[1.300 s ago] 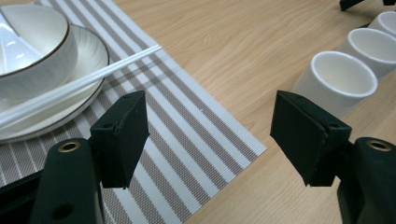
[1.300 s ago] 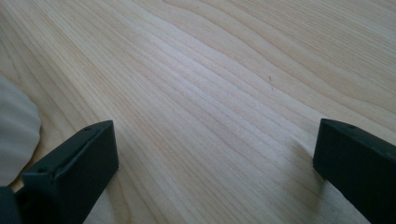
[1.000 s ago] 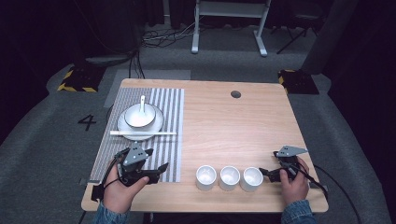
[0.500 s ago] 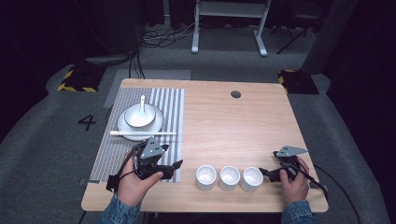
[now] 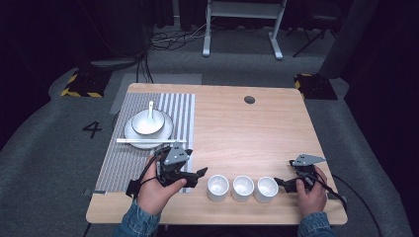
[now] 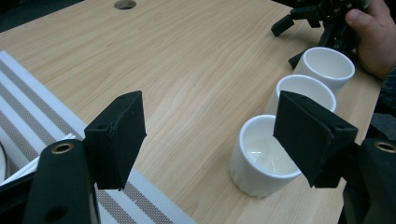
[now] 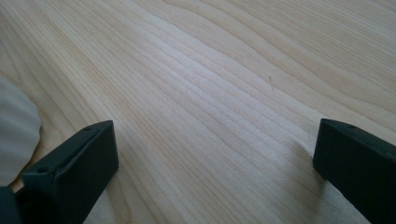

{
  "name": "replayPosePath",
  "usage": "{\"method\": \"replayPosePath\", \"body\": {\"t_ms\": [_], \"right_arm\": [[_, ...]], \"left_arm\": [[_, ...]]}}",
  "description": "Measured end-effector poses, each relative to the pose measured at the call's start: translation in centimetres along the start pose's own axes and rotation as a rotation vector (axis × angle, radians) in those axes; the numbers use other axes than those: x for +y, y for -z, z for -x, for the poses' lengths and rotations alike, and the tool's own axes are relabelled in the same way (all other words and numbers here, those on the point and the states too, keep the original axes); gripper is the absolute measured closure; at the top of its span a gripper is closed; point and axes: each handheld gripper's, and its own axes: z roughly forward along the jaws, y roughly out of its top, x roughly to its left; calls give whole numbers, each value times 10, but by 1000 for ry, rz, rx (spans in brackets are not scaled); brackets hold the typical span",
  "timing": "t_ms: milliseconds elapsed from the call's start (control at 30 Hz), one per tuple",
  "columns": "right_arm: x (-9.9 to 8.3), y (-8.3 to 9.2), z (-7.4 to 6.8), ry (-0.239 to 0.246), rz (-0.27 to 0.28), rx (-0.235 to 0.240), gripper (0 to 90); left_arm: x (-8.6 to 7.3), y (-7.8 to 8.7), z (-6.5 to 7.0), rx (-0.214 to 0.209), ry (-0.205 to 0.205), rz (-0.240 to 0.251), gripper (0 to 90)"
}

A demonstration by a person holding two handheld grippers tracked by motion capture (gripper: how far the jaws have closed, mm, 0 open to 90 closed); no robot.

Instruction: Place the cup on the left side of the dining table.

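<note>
Along the near edge of the counter (image 5: 257,128), three white cups (image 5: 242,187) stand upright in a row running left to right. Left gripper (image 5: 196,174) sits just left of the nearest cup (image 6: 264,161), pointing right along that row; its jaws have just been opening and stand apart, nothing between them. In its view, one jaw covers part of the cup's rim. Right gripper (image 5: 279,182) rests just right of the row, jaws apart over bare wood. Farther left, a bowl with spoon (image 5: 147,121) sits on the striped mat (image 5: 121,158).

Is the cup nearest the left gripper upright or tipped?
Upright: the cup stands on its base, mouth up, and looks empty.
</note>
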Motion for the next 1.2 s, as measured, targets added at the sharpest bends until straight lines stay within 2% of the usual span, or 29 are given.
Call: {"method": "replayPosePath", "body": {"t_ms": [133,333,400,433,500,733,967,1100,1200], "right_arm": [[0,0,0,1,0,0,1],[0,0,0,1,0,0,0],[0,0,0,1,0,0,0],[0,0,0,1,0,0,1],[0,0,0,1,0,0,0],[0,0,0,1,0,0,0],[0,0,0,1,0,0,1],[0,0,0,1,0,0,1],[0,0,0,1,0,0,0]], "left_arm": [[3,-3,5,-3,-1,4,253],[11,-17,17,-38,-21,-3,246],[12,-19,19,-37,-24,-5,223],[12,-24,21,-17,-11,5,200],[11,-29,24,-9,0,15,190],[4,-49,32,-45,1,-14,161],[-7,-64,35,-77,30,-19,158],[-15,-73,35,-86,22,-52,160],[-19,-76,35,-96,32,-57,166]]}}
